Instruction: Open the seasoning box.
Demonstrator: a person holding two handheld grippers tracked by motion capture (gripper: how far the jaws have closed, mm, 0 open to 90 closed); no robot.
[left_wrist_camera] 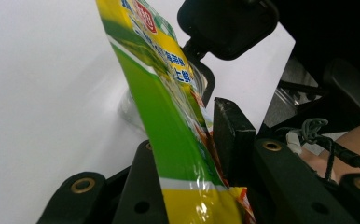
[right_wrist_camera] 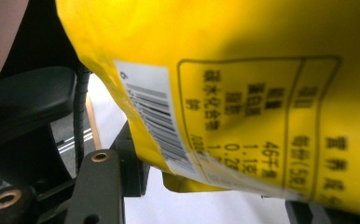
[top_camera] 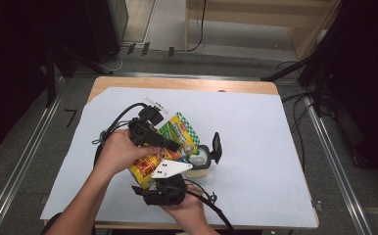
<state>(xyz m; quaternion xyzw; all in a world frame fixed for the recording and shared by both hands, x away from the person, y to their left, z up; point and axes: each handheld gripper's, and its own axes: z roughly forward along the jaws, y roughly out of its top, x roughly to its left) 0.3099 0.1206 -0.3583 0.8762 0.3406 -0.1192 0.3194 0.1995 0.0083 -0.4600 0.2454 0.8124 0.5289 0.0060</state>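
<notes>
Left claw (top_camera: 177, 147) clamped on pouch (left_wrist_camera: 169, 154); right claw (top_camera: 204, 154) around a cup (top_camera: 200, 164), grip unclear; light, floppy, slippery film; best pinched at stiff seam.

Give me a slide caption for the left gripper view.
Green and yellow snack bag pinched between the left tool jaws, above a white table sheet.

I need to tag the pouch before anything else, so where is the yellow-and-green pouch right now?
In the high view the yellow-and-green pouch sits left of centre above the white sheet, clamped in the left tool, with the small clear cup just right of it.
</notes>
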